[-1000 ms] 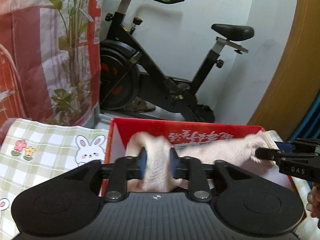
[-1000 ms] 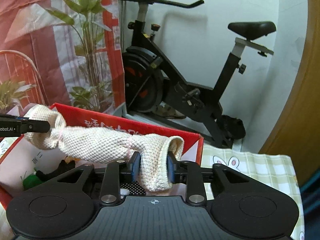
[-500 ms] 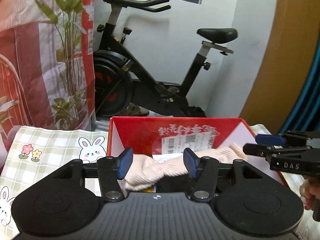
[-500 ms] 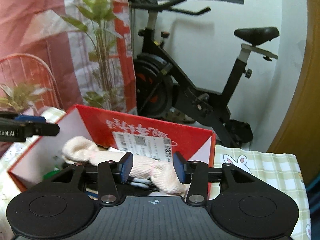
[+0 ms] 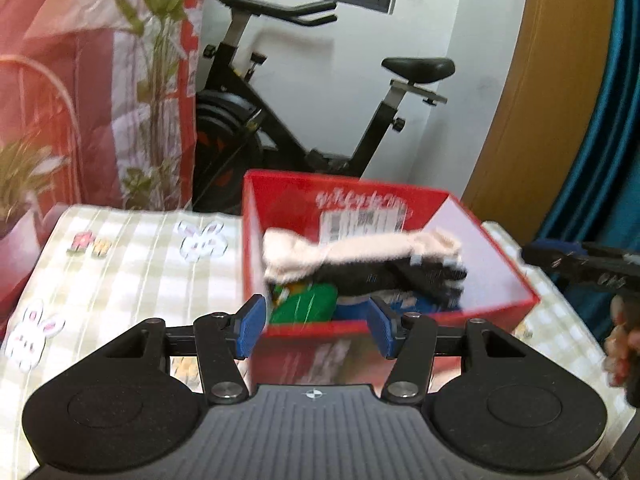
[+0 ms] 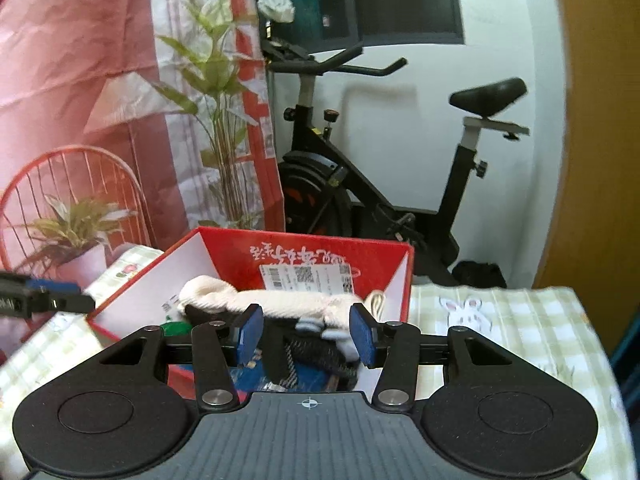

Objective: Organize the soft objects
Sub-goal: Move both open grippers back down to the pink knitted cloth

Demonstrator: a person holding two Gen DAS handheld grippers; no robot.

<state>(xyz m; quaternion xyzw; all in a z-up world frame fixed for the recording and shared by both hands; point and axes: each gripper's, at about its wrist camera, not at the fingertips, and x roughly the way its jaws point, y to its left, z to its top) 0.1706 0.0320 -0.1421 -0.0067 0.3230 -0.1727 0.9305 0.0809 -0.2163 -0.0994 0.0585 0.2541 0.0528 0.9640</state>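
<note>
A long cream knitted sock lies flat across the top of a pile inside the red box. Under it sit dark socks (black with little white marks) and something green. The box stands open on the checked cloth.

left gripper with blue pads spread apart and empty, near a red box holding a cream knitted cloth atop dark socks.
</note>
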